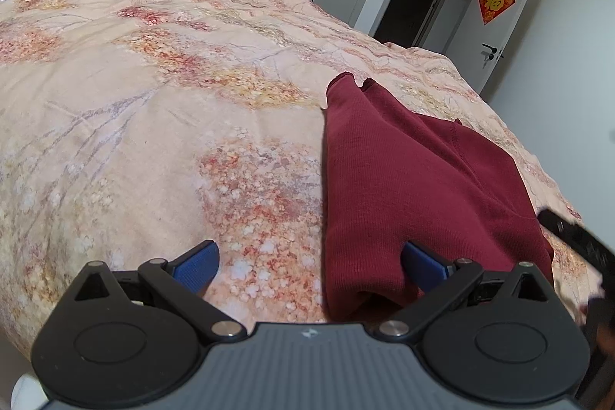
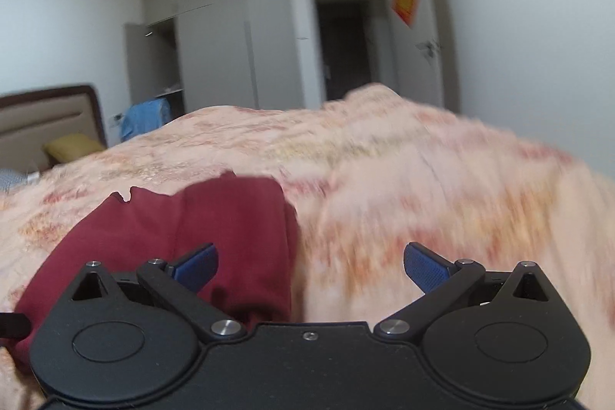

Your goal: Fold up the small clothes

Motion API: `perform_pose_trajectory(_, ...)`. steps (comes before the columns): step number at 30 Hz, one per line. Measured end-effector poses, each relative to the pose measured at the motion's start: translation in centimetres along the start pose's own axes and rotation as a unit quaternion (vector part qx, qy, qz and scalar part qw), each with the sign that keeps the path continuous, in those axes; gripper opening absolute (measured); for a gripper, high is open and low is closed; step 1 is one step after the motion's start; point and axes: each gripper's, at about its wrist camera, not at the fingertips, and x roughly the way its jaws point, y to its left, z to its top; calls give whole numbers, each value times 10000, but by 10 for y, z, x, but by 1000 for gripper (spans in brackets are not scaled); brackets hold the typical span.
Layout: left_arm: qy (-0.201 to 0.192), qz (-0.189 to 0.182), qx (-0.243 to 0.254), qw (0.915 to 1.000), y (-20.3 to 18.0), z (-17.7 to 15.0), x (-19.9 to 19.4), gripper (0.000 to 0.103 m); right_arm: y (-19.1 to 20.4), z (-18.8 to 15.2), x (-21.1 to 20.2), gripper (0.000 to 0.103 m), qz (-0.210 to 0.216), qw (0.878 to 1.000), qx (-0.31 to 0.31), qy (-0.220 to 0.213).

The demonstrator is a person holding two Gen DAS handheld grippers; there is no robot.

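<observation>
Left gripper (image 1: pixel 310 266) and right gripper (image 2: pixel 310 266) both hang with fingers spread apart, holding nothing. The dark red garment (image 1: pixel 415 187) lies partly folded on the bed (image 1: pixel 153 102), near edge just beyond both. Judged best: pinch the 2 near corners evenly, lift low, carry them to the far edge, keeping layers aligned

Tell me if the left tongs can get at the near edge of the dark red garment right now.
Probably yes: the left tongs are open, the red garment lies flat on the bedspread right beside them, nothing between.
</observation>
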Motion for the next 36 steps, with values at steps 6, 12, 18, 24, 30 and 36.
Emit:
perform_pose_trajectory(6,-3,-11,0,10000,1,-1,-1,103,-10,13,54,103,204,9981,-256,513)
perform_pose_trajectory(12,-80,32,24,10000,-1,-3,0,103,-27,-15,68,103,538,9960,271,665)
perform_pose_trajectory(18,-113,66,43,9999,-2,-5,0,103,-29,-15,68,103,614,9950,407,671)
perform_pose_trajectory(24,144,35,85,9999,-2,5,2,103,-34,-16,67,103,693,9942,543,625)
perform_pose_trajectory(30,429,23,180,9989,-1,18,5,103,-35,-16,66,103,715,9940,567,602)
perform_pose_trajectory(36,428,160,549,9974,-13,33,6,103,-39,-19,50,103,1370,9885,586,245)
